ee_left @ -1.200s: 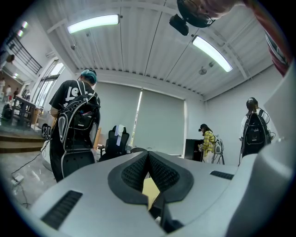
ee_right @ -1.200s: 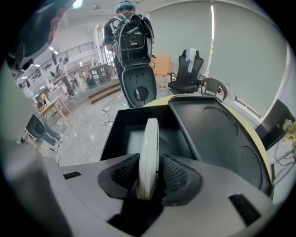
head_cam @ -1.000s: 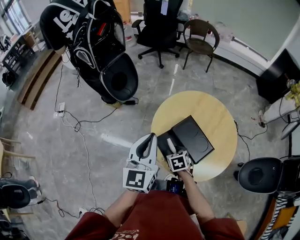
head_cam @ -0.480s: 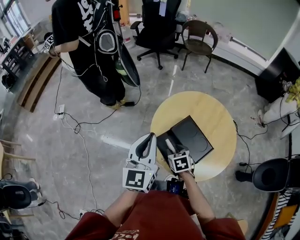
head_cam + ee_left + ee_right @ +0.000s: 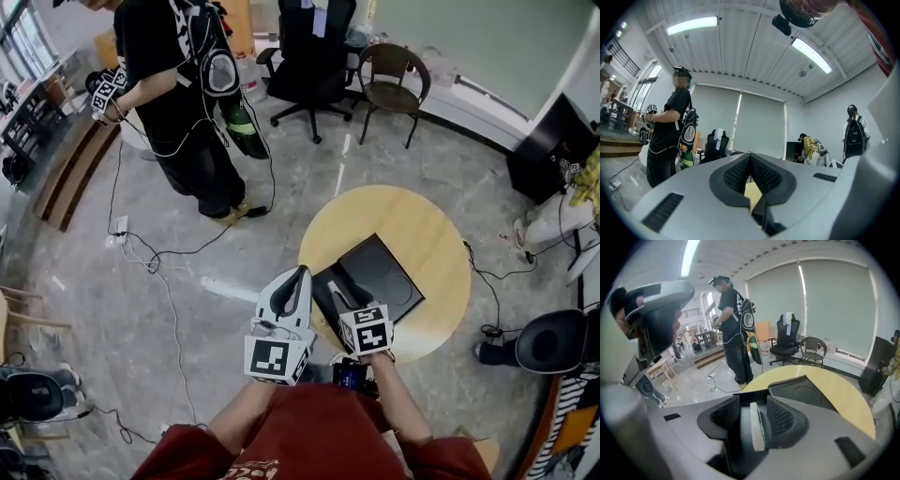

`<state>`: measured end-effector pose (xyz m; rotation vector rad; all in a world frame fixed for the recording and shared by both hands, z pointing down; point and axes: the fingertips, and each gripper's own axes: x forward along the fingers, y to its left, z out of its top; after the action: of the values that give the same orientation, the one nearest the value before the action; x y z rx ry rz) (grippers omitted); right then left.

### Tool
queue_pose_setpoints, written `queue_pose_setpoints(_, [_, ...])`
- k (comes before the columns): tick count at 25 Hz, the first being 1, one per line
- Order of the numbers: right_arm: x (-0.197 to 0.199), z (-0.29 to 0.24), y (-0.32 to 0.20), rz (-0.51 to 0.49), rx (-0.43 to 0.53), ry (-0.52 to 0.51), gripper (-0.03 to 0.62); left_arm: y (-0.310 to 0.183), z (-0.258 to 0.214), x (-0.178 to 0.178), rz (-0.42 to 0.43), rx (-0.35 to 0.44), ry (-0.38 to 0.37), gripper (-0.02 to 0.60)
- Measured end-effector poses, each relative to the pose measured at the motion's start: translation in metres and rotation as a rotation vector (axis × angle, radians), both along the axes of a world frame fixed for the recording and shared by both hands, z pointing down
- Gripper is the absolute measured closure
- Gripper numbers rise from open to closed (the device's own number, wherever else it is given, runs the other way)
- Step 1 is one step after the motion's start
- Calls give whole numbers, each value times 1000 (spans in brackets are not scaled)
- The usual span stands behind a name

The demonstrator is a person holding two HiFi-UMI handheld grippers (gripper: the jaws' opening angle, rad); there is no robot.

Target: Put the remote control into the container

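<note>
A black container (image 5: 380,272) lies on the round yellow table (image 5: 431,225), a narrow section at its near left and a wider one with a round mark beside it. The white remote control (image 5: 342,298) stands on edge at the narrow section. My right gripper (image 5: 352,311) is at the container's near edge. In the right gripper view the remote control (image 5: 756,426) sits between the spread pads of the right gripper (image 5: 753,405), with a gap on the left side, and the container (image 5: 806,389) lies just beyond. My left gripper (image 5: 298,277) hovers left of the table, and in its own view the left gripper (image 5: 750,165) is shut and empty.
A person in black (image 5: 178,84) stands on the floor at the far left, holding marker cubes. A black office chair (image 5: 314,47) and a brown chair (image 5: 394,70) stand beyond the table. Cables (image 5: 159,258) run across the floor. A black rounded device (image 5: 555,342) sits at the right.
My right gripper has drawn back slightly toward me while the remote control stays at the container. The standing person has straightened up and shifted left. My left gripper has not moved.
</note>
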<state>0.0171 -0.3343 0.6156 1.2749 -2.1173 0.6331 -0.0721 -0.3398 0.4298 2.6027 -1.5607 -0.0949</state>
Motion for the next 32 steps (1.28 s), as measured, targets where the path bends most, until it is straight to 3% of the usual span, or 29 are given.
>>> queue_pose_setpoints(6, [15,-62,-9,69,173,-85,418,-5,1,4,6,-7,-10,566])
queue_pose_setpoints(14, [29,-167,0,109,556,-147,419,-7,-6,11,17,5,-11,566])
queue_pose_setpoints(17, [34,-189,7,109,660,-175,419,-5,-7,17,20,13,-12,566])
queue_pose_setpoints(27, [33,-204,6,80,701,-233,421,-6,-11,27,28,17,-21,566])
queue_pose_setpoints(29, [33,-207,7,77,710,-233,436,-5,-9,27,27,5,-26,566])
queue_pose_setpoints(32, [40,-213,9,102,733,-242,513,-4,-11,28,27,3,-33,566])
